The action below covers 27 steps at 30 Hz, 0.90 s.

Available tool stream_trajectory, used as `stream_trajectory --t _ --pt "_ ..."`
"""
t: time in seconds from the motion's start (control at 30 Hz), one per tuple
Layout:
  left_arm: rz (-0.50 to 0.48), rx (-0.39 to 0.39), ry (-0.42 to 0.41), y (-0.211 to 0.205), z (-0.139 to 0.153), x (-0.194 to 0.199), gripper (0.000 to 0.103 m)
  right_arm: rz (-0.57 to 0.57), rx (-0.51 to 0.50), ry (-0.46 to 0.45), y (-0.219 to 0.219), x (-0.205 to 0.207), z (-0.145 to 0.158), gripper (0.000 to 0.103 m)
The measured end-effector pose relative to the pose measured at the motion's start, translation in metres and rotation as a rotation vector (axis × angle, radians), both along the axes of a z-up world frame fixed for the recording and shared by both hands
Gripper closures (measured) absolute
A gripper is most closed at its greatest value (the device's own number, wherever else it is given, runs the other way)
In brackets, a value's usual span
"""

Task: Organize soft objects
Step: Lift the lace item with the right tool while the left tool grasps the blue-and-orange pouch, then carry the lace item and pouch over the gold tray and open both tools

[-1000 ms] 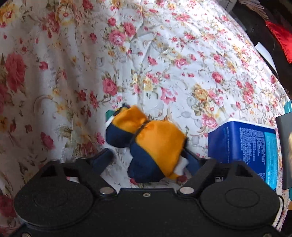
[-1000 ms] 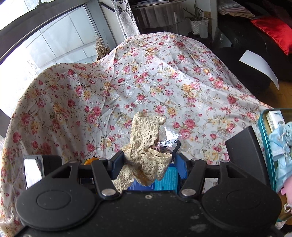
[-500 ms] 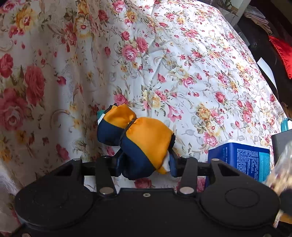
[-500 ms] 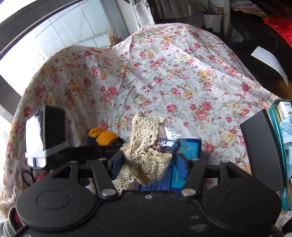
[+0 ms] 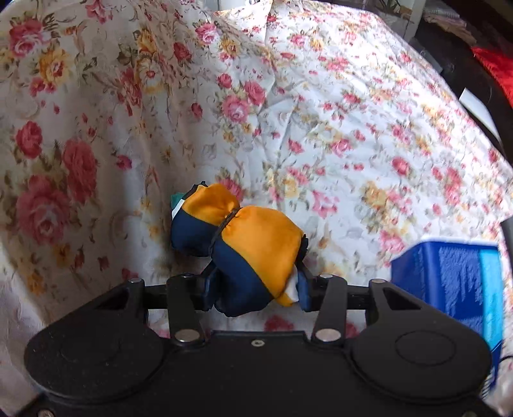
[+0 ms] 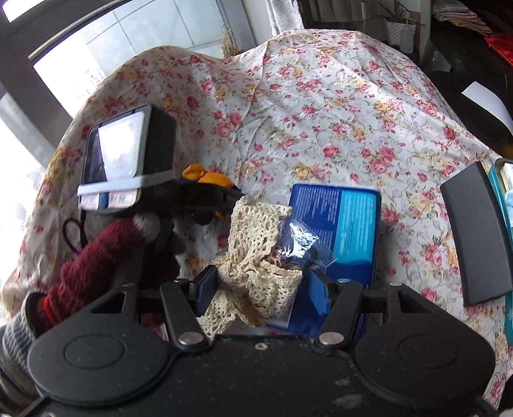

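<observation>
While my left gripper (image 5: 255,287) pinches the orange and navy cloth pouch (image 5: 247,250) between its blue pads, the pouch's tied neck points away toward the far left. All beneath me is a floral cloth (image 5: 320,112), white with red, pink and yellow roses, creased and draped over a rounded mound that rises at the far side. A blue box (image 5: 449,282) lies flat on that cloth at the near right. My right gripper (image 6: 263,290) is clamped on a cream crochet lace piece (image 6: 256,243), which has a crinkled clear plastic packet (image 6: 298,237) lying against it. Past it a black panel (image 6: 471,234) rests on the cloth to the right, beside a teal-rimmed container (image 6: 497,179) at the edge. Far left, a bright window (image 6: 128,38); far right, a potted plant (image 6: 394,22) and dark furniture.
</observation>
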<state>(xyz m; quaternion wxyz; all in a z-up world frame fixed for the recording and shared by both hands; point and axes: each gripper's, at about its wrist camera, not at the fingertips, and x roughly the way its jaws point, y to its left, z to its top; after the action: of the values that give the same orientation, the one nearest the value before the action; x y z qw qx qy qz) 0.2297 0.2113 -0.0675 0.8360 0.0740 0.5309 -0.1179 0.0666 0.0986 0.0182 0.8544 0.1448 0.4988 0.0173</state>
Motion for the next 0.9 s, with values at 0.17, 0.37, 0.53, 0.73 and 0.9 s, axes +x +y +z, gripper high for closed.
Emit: stream_trajectory --t 0.17,0.37,0.53,0.73,0.9 --pt "-0.041 0.058 -0.003 0.000 0.006 -0.027 0.057 0.020 0.013 0.019 -0.002 -0.027 -0.008 0.043" --pt "-0.067 0.099 0.022 0.002 0.027 -0.051 0.057 0.025 0.039 0.026 -0.011 -0.061 -0.014 0.043" --pt "-0.117 0.127 0.047 -0.004 0.045 -0.080 0.057 -0.003 0.059 0.039 -0.027 -0.084 -0.018 0.043" --pt "-0.212 0.122 0.099 -0.028 0.061 -0.121 0.057 -0.078 0.062 0.050 -0.059 -0.112 -0.022 0.043" --pt "-0.288 0.077 0.094 -0.061 0.078 -0.149 0.057 -0.188 0.046 0.045 -0.097 -0.137 -0.022 0.043"
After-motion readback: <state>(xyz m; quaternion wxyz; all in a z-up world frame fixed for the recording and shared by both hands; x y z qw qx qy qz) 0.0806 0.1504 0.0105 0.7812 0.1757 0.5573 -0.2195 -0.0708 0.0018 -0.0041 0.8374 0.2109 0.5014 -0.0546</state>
